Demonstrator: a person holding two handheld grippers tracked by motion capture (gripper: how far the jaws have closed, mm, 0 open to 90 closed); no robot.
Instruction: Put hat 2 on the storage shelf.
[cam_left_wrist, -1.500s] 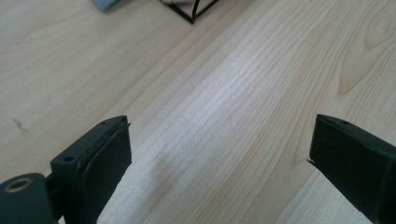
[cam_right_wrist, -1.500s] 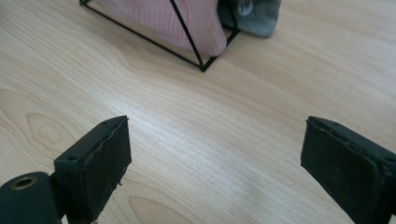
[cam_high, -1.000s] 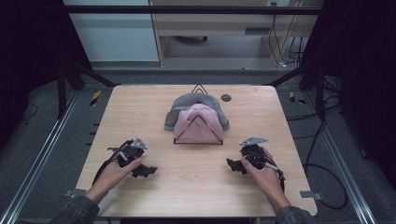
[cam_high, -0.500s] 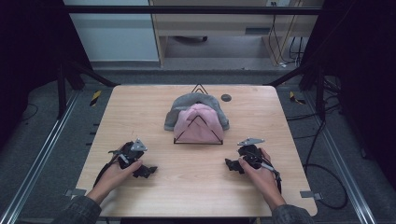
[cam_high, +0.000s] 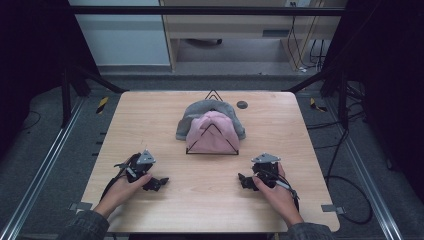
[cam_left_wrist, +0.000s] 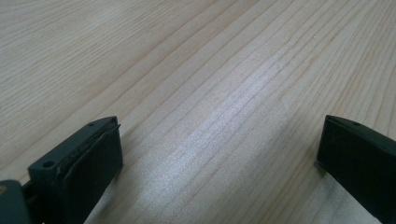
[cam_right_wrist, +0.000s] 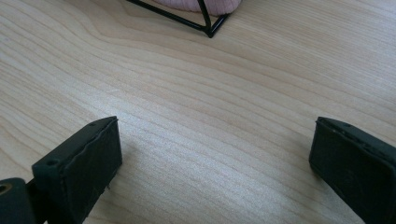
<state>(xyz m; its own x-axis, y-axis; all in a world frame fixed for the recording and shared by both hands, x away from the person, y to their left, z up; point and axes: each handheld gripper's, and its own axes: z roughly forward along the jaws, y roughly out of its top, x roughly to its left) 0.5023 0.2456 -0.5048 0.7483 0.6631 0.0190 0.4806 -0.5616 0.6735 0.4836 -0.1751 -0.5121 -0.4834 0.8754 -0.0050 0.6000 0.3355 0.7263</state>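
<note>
With both the left hand-held gripper and right hand-held gripper gaping empty on the pale wooden bench, a careless grab at the soft pink knitted hat at twelve o'clock could topple its thin black triangular wire stand.

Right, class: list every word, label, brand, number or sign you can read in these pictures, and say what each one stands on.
None: no readable text in any view.
pink hat: no label or lettering shows.
grey hat: no label shows.
black wire stand: unmarked.
small dark disc: too small to tell any marking.
table: bare wood grain.
</note>
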